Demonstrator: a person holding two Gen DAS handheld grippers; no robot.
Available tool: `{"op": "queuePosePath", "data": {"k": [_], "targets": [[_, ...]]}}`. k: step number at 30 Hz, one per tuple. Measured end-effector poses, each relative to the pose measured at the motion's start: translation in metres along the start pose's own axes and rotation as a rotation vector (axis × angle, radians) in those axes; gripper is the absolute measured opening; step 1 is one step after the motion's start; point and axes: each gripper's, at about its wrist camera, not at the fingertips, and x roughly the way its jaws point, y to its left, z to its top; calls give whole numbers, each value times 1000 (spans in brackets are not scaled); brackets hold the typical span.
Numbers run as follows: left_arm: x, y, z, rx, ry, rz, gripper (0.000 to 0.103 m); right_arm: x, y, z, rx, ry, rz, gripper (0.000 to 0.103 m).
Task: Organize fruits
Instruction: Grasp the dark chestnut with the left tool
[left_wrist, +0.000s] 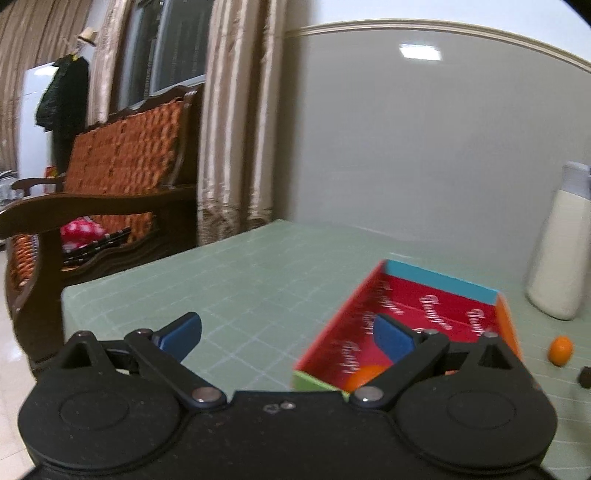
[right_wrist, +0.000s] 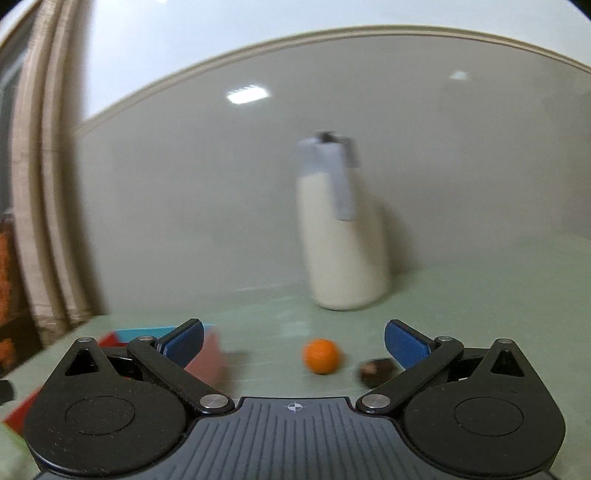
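A red cardboard box (left_wrist: 413, 325) with a blue far wall lies on the green mat, right of centre in the left wrist view. One orange fruit (left_wrist: 364, 374) sits in its near corner. Another small orange fruit (left_wrist: 560, 350) rests on the mat right of the box, and a dark brown fruit (left_wrist: 585, 376) lies beside it. My left gripper (left_wrist: 288, 334) is open, its right finger over the box. My right gripper (right_wrist: 293, 341) is open and empty; the orange fruit (right_wrist: 320, 356) and the dark fruit (right_wrist: 376, 371) lie on the mat ahead of it. The box (right_wrist: 207, 350) shows at its left.
A tall cream bottle (right_wrist: 341, 240) with a grey cap stands at the back of the green mat (left_wrist: 236, 280) near the grey wall. A wooden bench with an orange cushion (left_wrist: 118, 166) and curtains (left_wrist: 236, 129) stand beyond the table's left edge.
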Motion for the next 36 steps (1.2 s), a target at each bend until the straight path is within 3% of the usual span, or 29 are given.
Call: {"op": "queuePosePath", "data": {"k": [5, 10, 18, 22, 25, 36], "targets": [[-6, -29, -4, 41, -3, -94, 94, 2, -24, 1, -32, 13, -182, 103], [-14, -74, -11, 122, 2, -238, 94, 1, -61, 4, -16, 37, -359, 103], [-27, -159, -31, 289, 19, -453, 91, -6, -119, 12, 35, 74, -550, 103], [-26, -200, -43, 368, 34, -524, 83, -13, -143, 16, 60, 79, -596, 103], [-21, -224, -54, 414, 67, -570, 69, -23, -160, 15, 71, 75, -612, 103], [-10, -261, -66, 451, 104, -579, 66, -25, -176, 28, 96, 87, -660, 103]]}}
